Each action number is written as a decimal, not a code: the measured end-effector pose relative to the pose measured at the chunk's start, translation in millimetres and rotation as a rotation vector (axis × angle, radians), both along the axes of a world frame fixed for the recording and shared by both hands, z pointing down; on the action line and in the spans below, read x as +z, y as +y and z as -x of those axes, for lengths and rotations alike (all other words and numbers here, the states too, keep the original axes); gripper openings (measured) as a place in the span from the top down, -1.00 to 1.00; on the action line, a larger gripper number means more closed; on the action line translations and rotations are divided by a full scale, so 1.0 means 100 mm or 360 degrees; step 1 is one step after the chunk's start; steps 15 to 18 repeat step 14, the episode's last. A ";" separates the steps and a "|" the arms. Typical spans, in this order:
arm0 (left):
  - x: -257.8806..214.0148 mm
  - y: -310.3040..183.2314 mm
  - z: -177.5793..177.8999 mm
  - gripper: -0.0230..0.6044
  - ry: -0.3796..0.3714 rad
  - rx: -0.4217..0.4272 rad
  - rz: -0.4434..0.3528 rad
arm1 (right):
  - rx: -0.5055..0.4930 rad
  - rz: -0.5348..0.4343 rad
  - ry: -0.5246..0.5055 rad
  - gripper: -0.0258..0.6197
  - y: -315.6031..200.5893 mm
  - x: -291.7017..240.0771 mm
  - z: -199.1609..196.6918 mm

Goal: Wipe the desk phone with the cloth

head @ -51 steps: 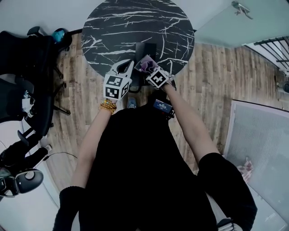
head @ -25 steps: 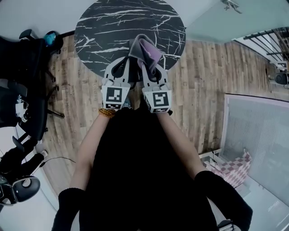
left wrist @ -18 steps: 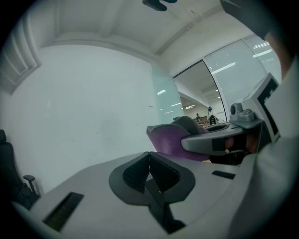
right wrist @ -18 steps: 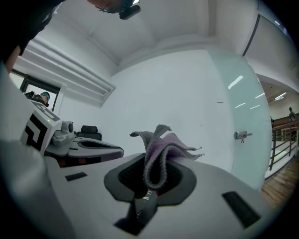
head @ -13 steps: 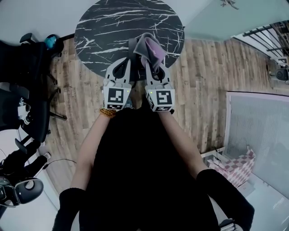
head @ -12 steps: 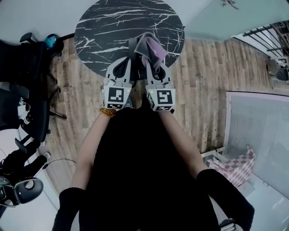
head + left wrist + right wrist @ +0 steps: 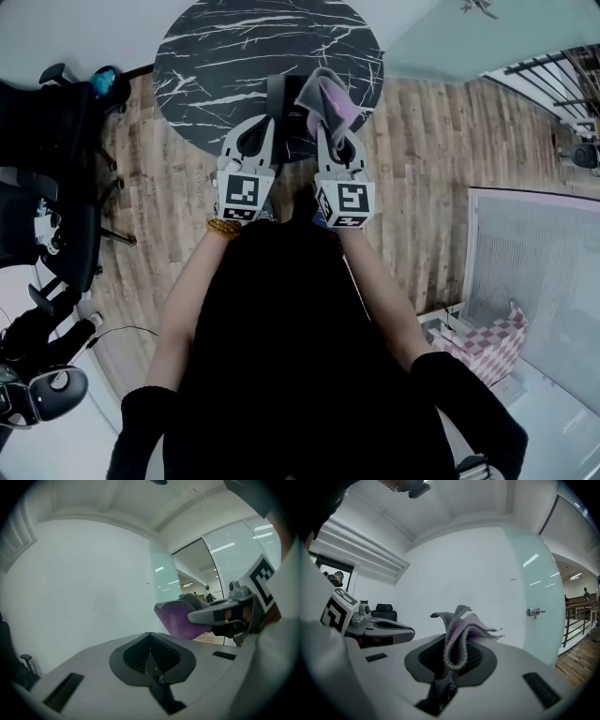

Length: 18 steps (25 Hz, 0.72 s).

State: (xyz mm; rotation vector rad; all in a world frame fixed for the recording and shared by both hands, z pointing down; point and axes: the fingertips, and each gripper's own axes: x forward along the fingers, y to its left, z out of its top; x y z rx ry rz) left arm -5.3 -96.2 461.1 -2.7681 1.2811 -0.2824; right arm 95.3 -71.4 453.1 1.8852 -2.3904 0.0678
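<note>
As both arms (image 7: 190, 286) reach forward, right gripper (image 7: 329, 133) clamps the cloth (image 7: 330, 95) and left gripper (image 7: 266, 128) sits closed, empty

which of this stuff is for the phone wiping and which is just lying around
For the job: desk phone; cloth, clamped in the right tongs; left tongs, shut and empty; round table under the phone.
Lying about: black office chair; checkered item.
</note>
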 end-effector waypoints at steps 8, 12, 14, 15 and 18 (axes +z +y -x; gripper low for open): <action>0.05 -0.01 0.03 0.89 0.0005 -0.0004 0.0028 | 0.0042 0.0053 -0.0035 0.75 0.00 0.10 -0.10; 0.11 -0.01 0.07 0.89 0.0002 -0.0002 0.0059 | 0.0032 0.0073 -0.0050 0.75 0.02 0.14 -0.05; 0.13 -0.01 0.09 0.89 0.0003 -0.0001 0.0078 | 0.0016 0.0075 -0.0040 0.75 0.03 0.14 -0.02; 0.13 -0.01 0.09 0.89 0.0003 -0.0001 0.0078 | 0.0016 0.0075 -0.0040 0.75 0.03 0.14 -0.02; 0.13 -0.01 0.09 0.89 0.0003 -0.0001 0.0078 | 0.0016 0.0075 -0.0040 0.75 0.03 0.14 -0.02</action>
